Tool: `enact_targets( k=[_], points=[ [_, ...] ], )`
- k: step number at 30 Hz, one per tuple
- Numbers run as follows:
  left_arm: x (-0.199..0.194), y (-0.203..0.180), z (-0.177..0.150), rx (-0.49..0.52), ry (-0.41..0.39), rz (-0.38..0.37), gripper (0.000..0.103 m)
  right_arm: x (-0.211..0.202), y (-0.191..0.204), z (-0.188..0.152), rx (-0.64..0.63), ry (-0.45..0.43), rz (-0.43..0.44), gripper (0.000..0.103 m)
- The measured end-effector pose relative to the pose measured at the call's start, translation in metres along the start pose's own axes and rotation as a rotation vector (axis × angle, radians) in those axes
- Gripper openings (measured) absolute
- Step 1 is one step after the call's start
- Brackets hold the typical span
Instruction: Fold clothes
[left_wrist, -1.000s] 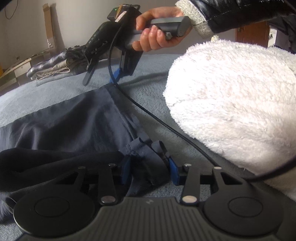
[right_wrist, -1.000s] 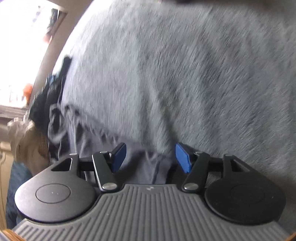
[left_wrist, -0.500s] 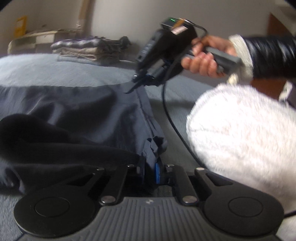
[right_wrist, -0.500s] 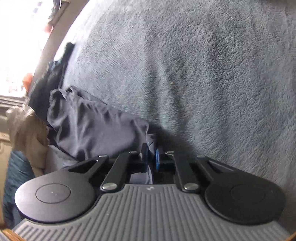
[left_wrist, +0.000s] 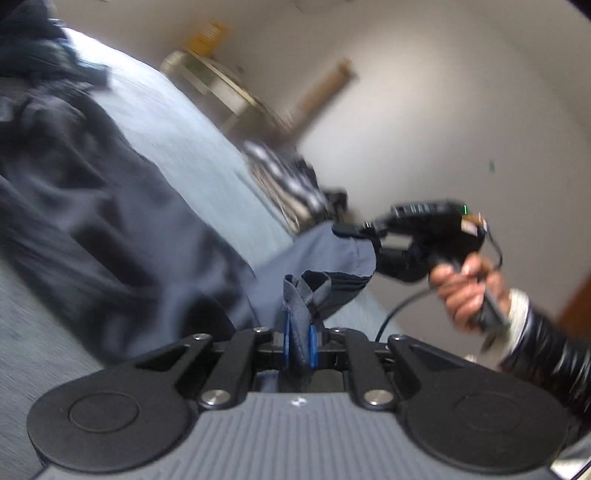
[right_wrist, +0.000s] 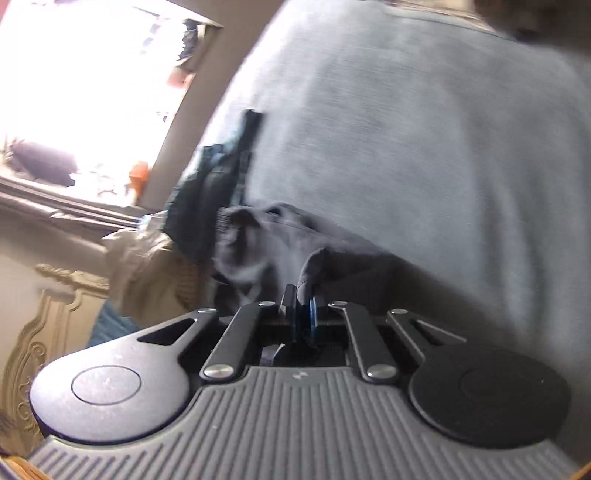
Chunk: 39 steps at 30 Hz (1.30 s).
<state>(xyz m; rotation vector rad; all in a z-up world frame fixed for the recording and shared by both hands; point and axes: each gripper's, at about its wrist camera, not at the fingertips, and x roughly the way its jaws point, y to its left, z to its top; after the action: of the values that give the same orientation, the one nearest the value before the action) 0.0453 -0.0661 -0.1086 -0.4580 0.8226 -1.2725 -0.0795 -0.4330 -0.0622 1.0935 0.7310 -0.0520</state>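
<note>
A dark navy garment (left_wrist: 110, 206) lies across the grey blanket (left_wrist: 177, 136) of a bed. My left gripper (left_wrist: 298, 341) is shut on a bunched corner of it, the cloth sticking up between the blue pads. In the same tilted view my right gripper (left_wrist: 354, 230), held by a hand (left_wrist: 469, 291), pinches another edge of the garment and holds it off the bed. In the right wrist view my right gripper (right_wrist: 303, 317) is shut on a fold of the navy garment (right_wrist: 280, 243), which trails away over the blanket (right_wrist: 424, 147).
A stack of folded striped and dark clothes (left_wrist: 284, 177) sits at the far edge of the bed near the wall. A pile of dark and beige clothes (right_wrist: 177, 236) lies by a bright window (right_wrist: 92, 92) and a carved cream bed frame (right_wrist: 40, 332).
Both grippers have closed on the navy garment and lifted its edge off the blanket. The left wrist view has rolled sharply, so the bed now slants. The white fluffy item has left that view.
</note>
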Motion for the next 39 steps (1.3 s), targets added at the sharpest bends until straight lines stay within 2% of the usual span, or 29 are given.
enact_targets(
  k=[4, 13, 22, 28, 31, 34, 36, 39],
  points=[
    [-0.018, 0.03, 0.029, -0.081, -0.099, 0.034, 0.01, 0.034, 0.033, 0.024, -0.036, 0.004, 0.043, 0.005],
    [-0.041, 0.122, 0.079, -0.264, -0.269, 0.124, 0.01, 0.15, 0.087, 0.07, -0.071, 0.043, 0.044, 0.005],
    [-0.058, 0.191, 0.117, -0.364, -0.357, 0.136, 0.01, 0.241, 0.134, 0.1, -0.115, 0.076, 0.045, 0.004],
    [-0.055, 0.233, 0.12, -0.479, -0.372, 0.14, 0.01, 0.291, 0.133, 0.109, -0.082, 0.101, 0.053, 0.005],
    [-0.052, 0.25, 0.12, -0.552, -0.38, 0.125, 0.012, 0.311, 0.124, 0.112, -0.057, 0.098, 0.052, 0.01],
    [-0.051, 0.252, 0.122, -0.572, -0.409, 0.099, 0.029, 0.31, 0.111, 0.113, -0.028, 0.08, 0.08, 0.029],
    [-0.055, 0.253, 0.124, -0.589, -0.444, 0.081, 0.047, 0.297, 0.106, 0.113, -0.019, 0.045, 0.138, 0.042],
    [-0.061, 0.251, 0.128, -0.607, -0.502, 0.082, 0.057, 0.267, 0.104, 0.115, -0.036, -0.003, 0.212, 0.045]
  ],
)
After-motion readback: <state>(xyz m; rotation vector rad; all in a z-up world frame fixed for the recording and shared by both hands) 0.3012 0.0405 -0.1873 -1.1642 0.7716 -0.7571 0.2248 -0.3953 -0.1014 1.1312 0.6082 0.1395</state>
